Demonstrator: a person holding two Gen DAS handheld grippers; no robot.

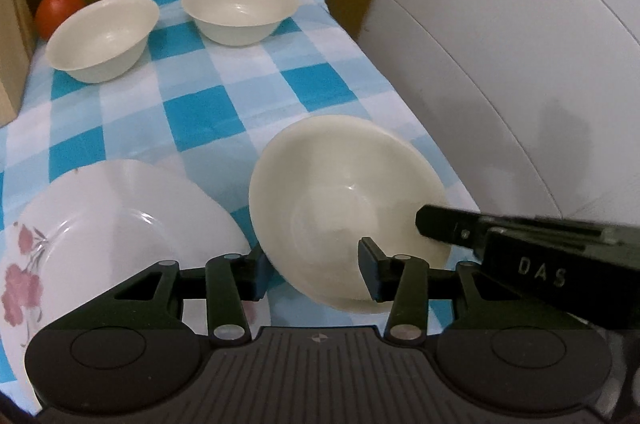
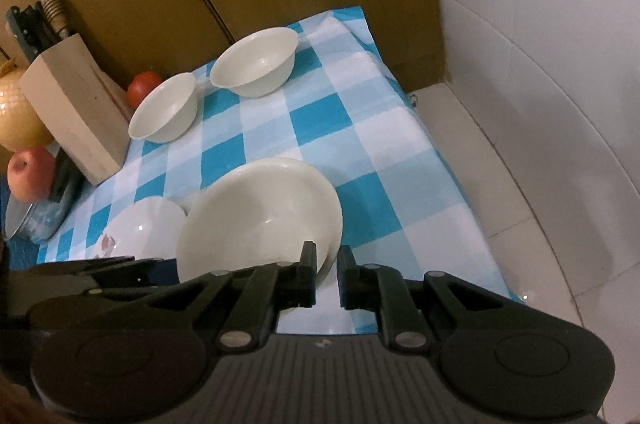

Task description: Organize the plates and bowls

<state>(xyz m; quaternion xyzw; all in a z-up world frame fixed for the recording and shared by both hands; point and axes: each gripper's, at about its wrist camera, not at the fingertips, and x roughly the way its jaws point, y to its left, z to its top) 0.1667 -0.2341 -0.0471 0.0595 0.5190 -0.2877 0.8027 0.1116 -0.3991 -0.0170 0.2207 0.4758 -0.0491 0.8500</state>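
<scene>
The nearest cream-white, smooth-glazed bowl (image 1: 348, 208) sits tilted up off the blue-and-white checked tablecloth (image 1: 240, 80), and the tilt looks like the work of both tools at once: the right gripper (image 2: 326, 274) has its narrowly parted fingers straddling the bowl's near rim, seemingly pinching the thin wall, though whether the pads actually press it cannot be told from these views. The left gripper (image 1: 312, 270) is spread wide, one blue-padded finger outside the bowl's left edge and the other inside the basin, closed on nothing; it seems placed to steady or take over the bowl rather than to carry it. Just left of the bowl lies a wide, glossy white plate with a pink flower print (image 1: 120, 236) on its rim, apparently with a second plate edge showing beneath it, a likely base for stacking. Two more matching cream round bowls stand upright at the cloth's far end, the left far bowl (image 1: 102, 38) and the right far bowl (image 1: 238, 8), near each other but apart. Beside them sit a red tomato (image 1: 60, 10) and, in the right wrist view, a pale wooden knife block (image 2: 76, 104) and a reddish apple (image 2: 30, 174). The glaze looks slick, so a rim-only grip could slip.
</scene>
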